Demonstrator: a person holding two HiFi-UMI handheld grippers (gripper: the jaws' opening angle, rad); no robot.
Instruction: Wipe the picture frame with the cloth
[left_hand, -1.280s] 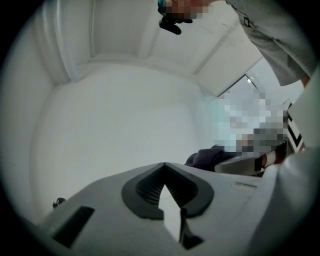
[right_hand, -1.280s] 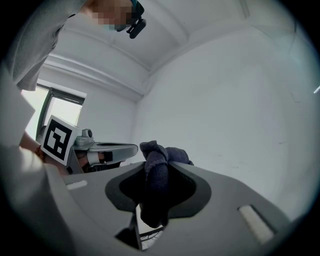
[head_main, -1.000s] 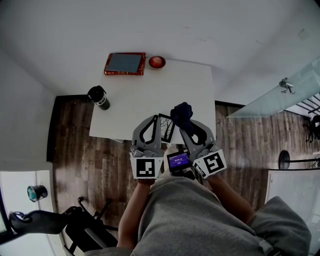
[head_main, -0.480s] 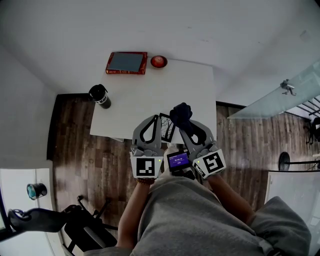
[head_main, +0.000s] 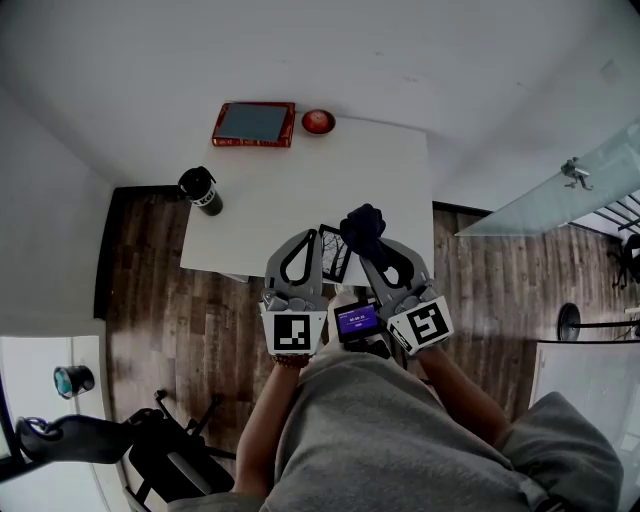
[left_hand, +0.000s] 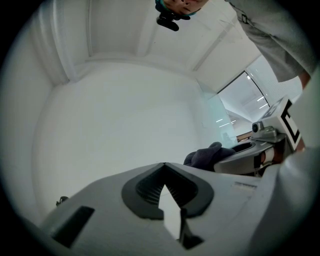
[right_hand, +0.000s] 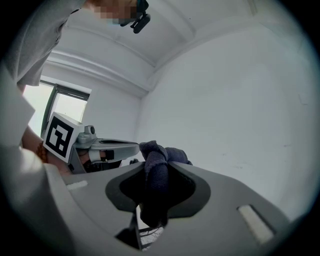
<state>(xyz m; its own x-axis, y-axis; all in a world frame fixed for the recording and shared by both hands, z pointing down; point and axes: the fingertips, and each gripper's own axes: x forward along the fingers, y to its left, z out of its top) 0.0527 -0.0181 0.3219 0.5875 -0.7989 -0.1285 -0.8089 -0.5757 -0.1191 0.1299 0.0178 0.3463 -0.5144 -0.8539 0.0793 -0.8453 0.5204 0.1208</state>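
Observation:
My left gripper (head_main: 314, 238) is shut on the edge of a dark-rimmed picture frame (head_main: 332, 256), which it holds up over the near edge of the white table (head_main: 300, 190). In the left gripper view only a thin dark sliver of the frame (left_hand: 183, 231) shows between the closed jaws. My right gripper (head_main: 366, 246) is shut on a dark blue cloth (head_main: 363, 226), bunched at its tips just right of the frame. In the right gripper view the cloth (right_hand: 156, 185) hangs through the jaws, and part of the frame's branch picture (right_hand: 150, 234) shows below.
A red-rimmed tablet (head_main: 252, 125) and a small red bowl (head_main: 317, 122) lie at the table's far edge. A black bottle (head_main: 200, 190) stands off the table's left side over the wooden floor (head_main: 150, 300). A glass panel (head_main: 560, 195) is to the right and a chair (head_main: 160, 455) at lower left.

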